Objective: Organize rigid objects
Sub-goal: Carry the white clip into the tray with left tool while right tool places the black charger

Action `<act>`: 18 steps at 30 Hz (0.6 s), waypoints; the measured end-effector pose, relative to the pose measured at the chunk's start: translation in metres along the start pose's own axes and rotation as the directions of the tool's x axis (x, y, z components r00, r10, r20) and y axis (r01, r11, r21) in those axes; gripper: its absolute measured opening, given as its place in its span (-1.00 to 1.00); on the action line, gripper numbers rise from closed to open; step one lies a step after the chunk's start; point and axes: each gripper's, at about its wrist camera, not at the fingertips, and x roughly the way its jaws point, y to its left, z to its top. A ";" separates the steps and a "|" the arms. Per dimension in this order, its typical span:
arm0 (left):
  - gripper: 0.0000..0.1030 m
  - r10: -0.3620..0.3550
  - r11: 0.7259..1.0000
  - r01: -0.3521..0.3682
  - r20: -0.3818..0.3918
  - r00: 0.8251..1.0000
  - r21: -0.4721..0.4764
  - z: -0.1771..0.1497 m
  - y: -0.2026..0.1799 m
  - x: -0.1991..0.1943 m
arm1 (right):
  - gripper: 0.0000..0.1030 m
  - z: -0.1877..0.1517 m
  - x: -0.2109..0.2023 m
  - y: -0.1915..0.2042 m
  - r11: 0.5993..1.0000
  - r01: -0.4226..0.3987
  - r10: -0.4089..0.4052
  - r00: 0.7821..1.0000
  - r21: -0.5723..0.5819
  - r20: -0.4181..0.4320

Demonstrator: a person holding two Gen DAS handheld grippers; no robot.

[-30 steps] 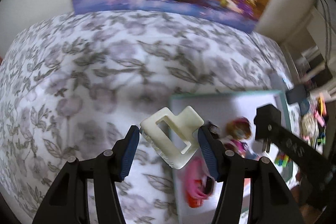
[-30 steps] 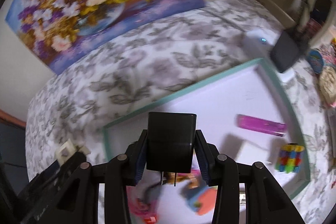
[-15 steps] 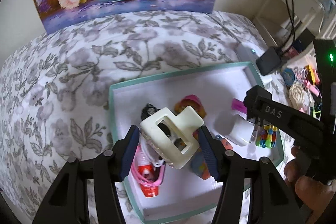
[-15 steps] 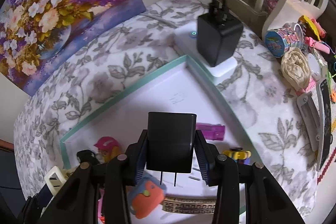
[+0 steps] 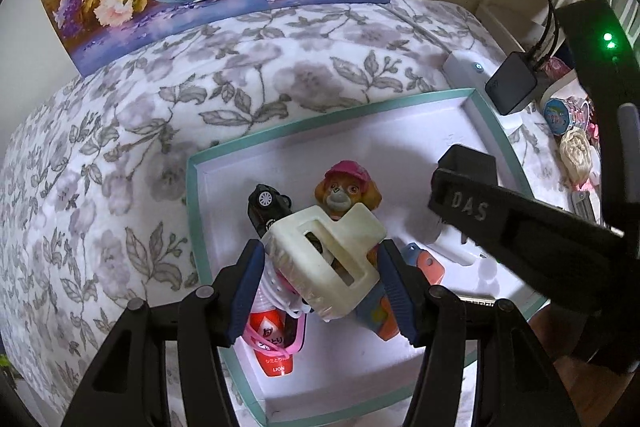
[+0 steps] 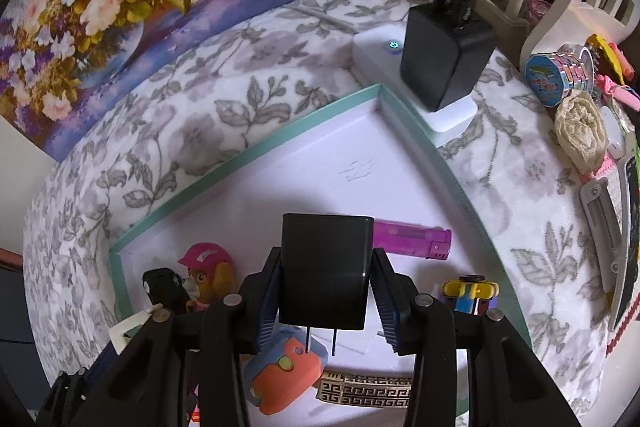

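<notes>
We hold a cream hair claw (image 5: 326, 263) clamped across its width in the left gripper (image 5: 320, 283), and a black charger (image 6: 323, 273) clamped in the right gripper (image 6: 324, 303), prongs pointing back toward us — both hang directly over the teal-rimmed tray (image 5: 191, 203), the claw above the toys at its near-left end, so each drop is straight down. The right view alone shows the pink lighter (image 6: 412, 239) just beyond the charger and bare floor beneath it — the left view shows that the claw's landing spot is crowded
</notes>
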 end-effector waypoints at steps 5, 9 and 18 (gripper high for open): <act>0.21 0.012 1.000 -0.012 -0.015 1.000 0.000 -0.003 0.002 0.003 | 0.17 -0.002 0.004 0.006 1.000 0.004 -0.004 1.000 -0.011 -0.015; 0.30 0.010 1.000 -0.010 -0.010 1.000 -0.017 -0.004 0.009 -0.001 | 0.33 -0.001 0.000 0.009 1.000 0.010 -0.010 1.000 -0.023 -0.001; 0.46 0.023 0.994 -0.024 -0.005 1.000 -0.106 -0.013 0.039 -0.011 | 0.62 -0.005 -0.015 0.019 0.999 0.007 -0.006 0.999 -0.032 0.032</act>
